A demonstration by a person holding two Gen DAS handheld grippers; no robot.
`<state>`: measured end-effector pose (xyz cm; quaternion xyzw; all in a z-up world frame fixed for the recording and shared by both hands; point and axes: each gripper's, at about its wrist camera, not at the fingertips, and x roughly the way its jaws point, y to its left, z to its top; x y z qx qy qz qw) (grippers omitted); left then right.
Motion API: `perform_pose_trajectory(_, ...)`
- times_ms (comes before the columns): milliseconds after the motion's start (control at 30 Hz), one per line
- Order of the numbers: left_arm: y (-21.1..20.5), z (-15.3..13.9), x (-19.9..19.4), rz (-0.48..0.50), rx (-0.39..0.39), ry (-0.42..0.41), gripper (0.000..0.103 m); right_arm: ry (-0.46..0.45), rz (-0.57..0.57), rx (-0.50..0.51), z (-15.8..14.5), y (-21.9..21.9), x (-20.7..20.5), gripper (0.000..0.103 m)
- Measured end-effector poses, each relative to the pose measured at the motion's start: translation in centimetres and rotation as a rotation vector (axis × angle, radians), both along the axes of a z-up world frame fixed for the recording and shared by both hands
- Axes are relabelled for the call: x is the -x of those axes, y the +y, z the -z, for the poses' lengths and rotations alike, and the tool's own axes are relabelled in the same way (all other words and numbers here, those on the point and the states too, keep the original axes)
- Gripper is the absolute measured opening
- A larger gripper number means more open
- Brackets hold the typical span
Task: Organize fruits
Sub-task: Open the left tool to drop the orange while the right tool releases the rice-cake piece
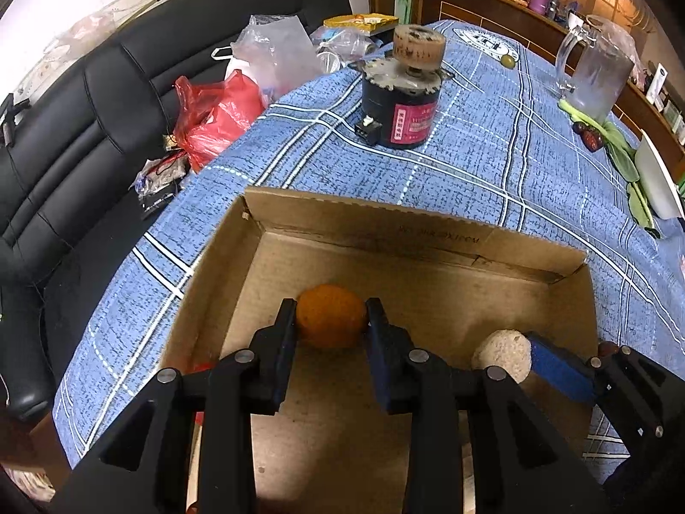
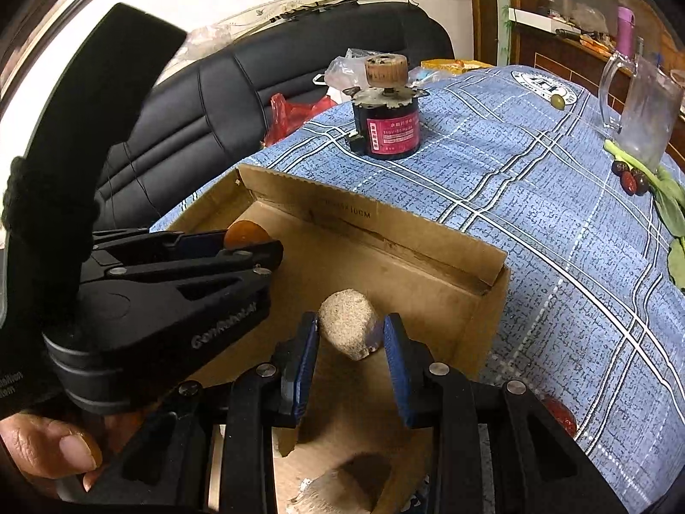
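Both fruits over the cardboard box (image 1: 428,231). Left gripper (image 1: 332,321) clamps the orange (image 1: 329,315) at the box's 9 o'clock; right gripper (image 2: 351,342) clamps the pale rough fruit (image 2: 349,327) toward 3 o'clock. Lower each to the floor before releasing, well apart.

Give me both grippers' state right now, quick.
Left gripper: closed on the orange fruit, inside the cardboard box.
Right gripper: closed on the pale beige fruit, same box.
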<state>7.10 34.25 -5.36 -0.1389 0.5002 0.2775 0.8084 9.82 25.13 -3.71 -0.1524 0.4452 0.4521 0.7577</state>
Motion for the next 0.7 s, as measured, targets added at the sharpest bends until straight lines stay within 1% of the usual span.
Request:
perform_pose_trajectory(33,-0.1,0.0,0.0,-0.004,-0.004,0.005,0.036,-0.005,-0.003,0.004,0.0,0.0,0.1,0.033)
perform_pose_trajectory(67,-0.1,0.0,0.0,-0.011,-0.017,0.009,0.040,-0.012,-0.007,0.004,-0.1,0.0,0.2,0.036)
perform_pose_trajectory(100,-0.1,-0.1,0.1,-0.016,-0.021,0.009,0.042,-0.027,-0.012,0.004,-0.3,-0.2,0.4,0.038)
perform_pose_trajectory(167,0.0,-0.6,0.5,-0.022,-0.018,-0.009,0.044,-0.040,-0.016,0.004,-0.7,-0.4,0.7,0.045)
perform_pose_trajectory(200,-0.1,-1.0,0.8,-0.026,-0.022,-0.014,0.045,-0.039,-0.021,-0.002,-0.9,-0.6,0.9,0.046)
perform_pose_trajectory(233,-0.2,-1.3,1.0,-0.027,-0.026,-0.021,0.048,-0.035,-0.024,-0.010,-1.1,-0.9,1.0,0.046)
perform_pose_trajectory(267,-0.3,-1.6,1.3,-0.025,-0.032,-0.030,0.054,-0.032,-0.025,-0.016,-1.3,-1.1,1.2,0.046)
perform_pose_trajectory(300,-0.5,-1.9,1.7,-0.025,-0.040,-0.040,0.058,-0.032,-0.026,-0.022,-1.6,-1.4,1.4,0.046)
perform_pose_trajectory(333,-0.8,-2.3,2.1,-0.024,-0.050,-0.048,0.065,-0.034,-0.027,-0.029,-1.9,-1.8,1.6,0.046)
perform_pose_trajectory(367,-1.1,-2.6,2.7,-0.023,-0.057,-0.058,0.067,-0.034,-0.028,-0.037,-2.2,-2.2,1.9,0.046)
perform_pose_trajectory(533,-2.7,-4.1,5.9,-0.005,-0.031,-0.130,0.067,-0.033,-0.043,-0.065,-3.5,-4.2,3.2,0.046)
perform_pose_trajectory(700,-5.0,-5.5,9.0,0.013,-0.065,-0.169,0.067,-0.021,-0.072,-0.089,-4.3,-6.1,4.6,0.046)
